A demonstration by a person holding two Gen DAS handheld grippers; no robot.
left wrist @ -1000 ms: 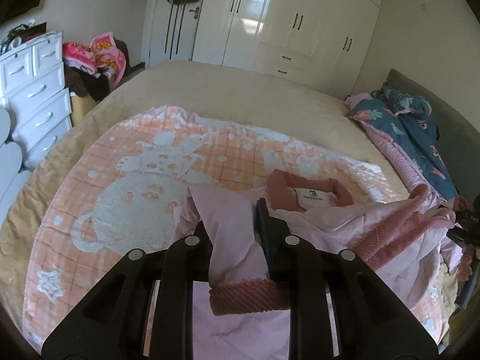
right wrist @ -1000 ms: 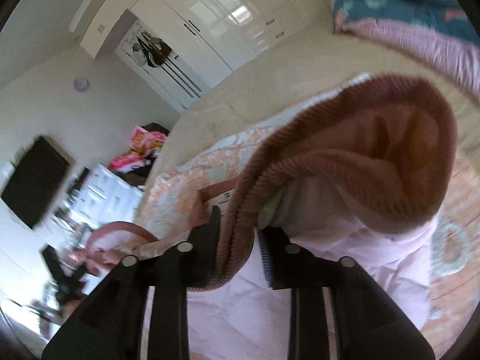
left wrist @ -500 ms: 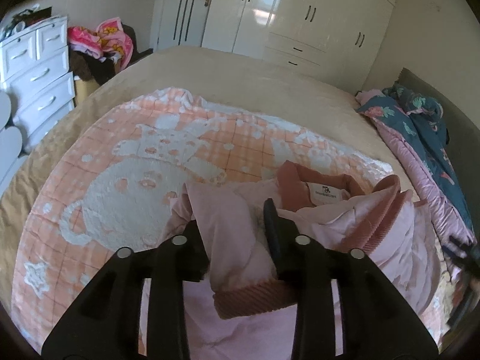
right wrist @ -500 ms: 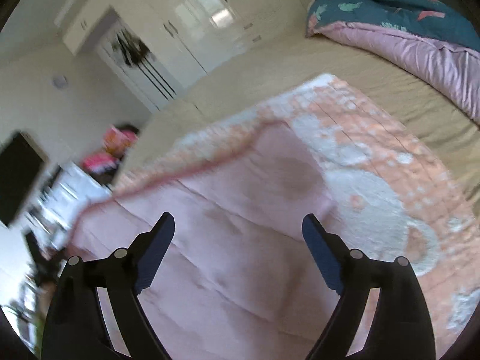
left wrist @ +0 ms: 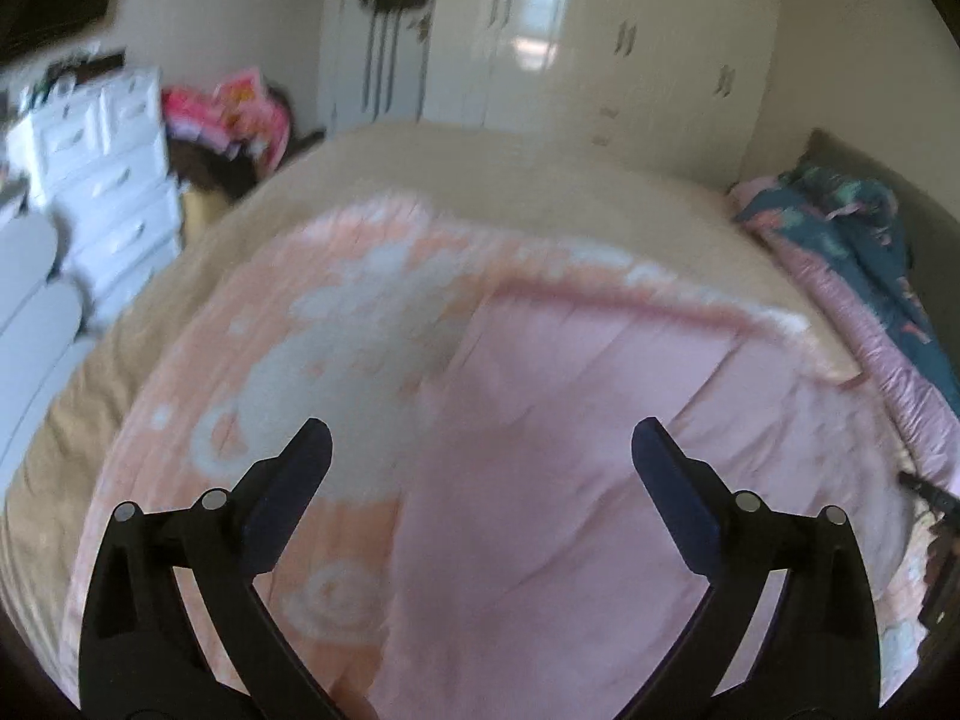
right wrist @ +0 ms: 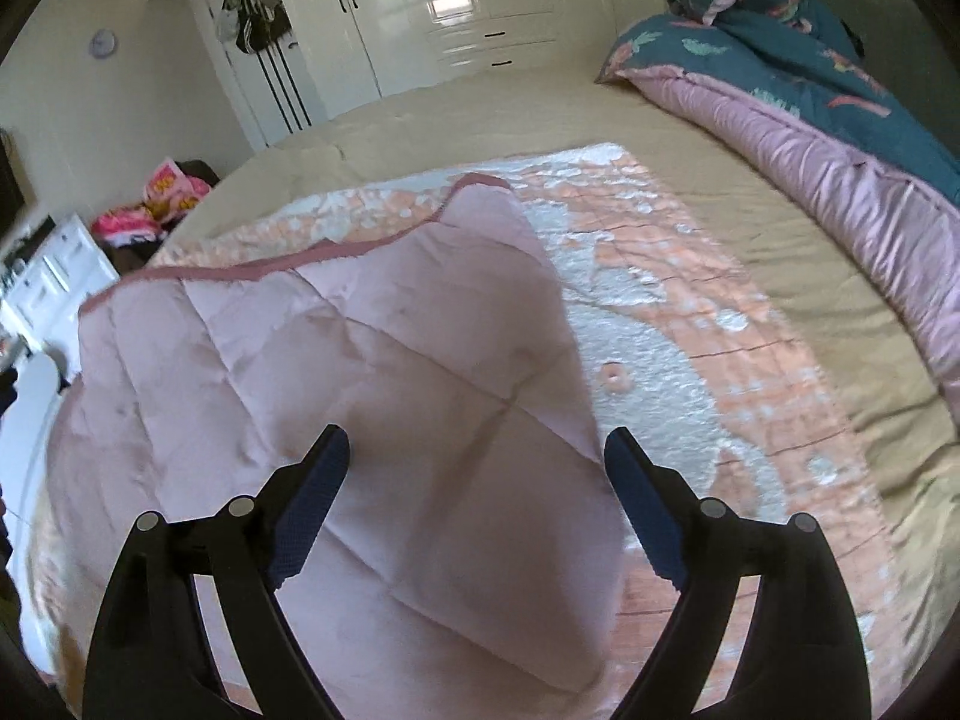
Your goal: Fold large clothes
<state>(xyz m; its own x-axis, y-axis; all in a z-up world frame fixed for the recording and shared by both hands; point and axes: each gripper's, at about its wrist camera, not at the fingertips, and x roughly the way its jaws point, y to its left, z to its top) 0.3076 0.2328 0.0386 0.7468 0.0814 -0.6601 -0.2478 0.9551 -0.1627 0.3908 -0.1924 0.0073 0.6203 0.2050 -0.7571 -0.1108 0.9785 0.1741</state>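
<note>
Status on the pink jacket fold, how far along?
Done: pink quilted jacket lies spread flat on the peach blanket, ribbed edge away. In hand: nothing; left gripper jaws opening with nothing pinched, right gripper open above the fabric. Left: further folds, since it lies as one wide panel.

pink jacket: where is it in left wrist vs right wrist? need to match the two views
Left wrist: pink jacket lies centre to right, flat on the peach blanket, ribbed trim along its far edge.
Right wrist: pink jacket lies centre to left, blanket to its right.
Shared landmark: white wardrobe behind the bed.
</note>
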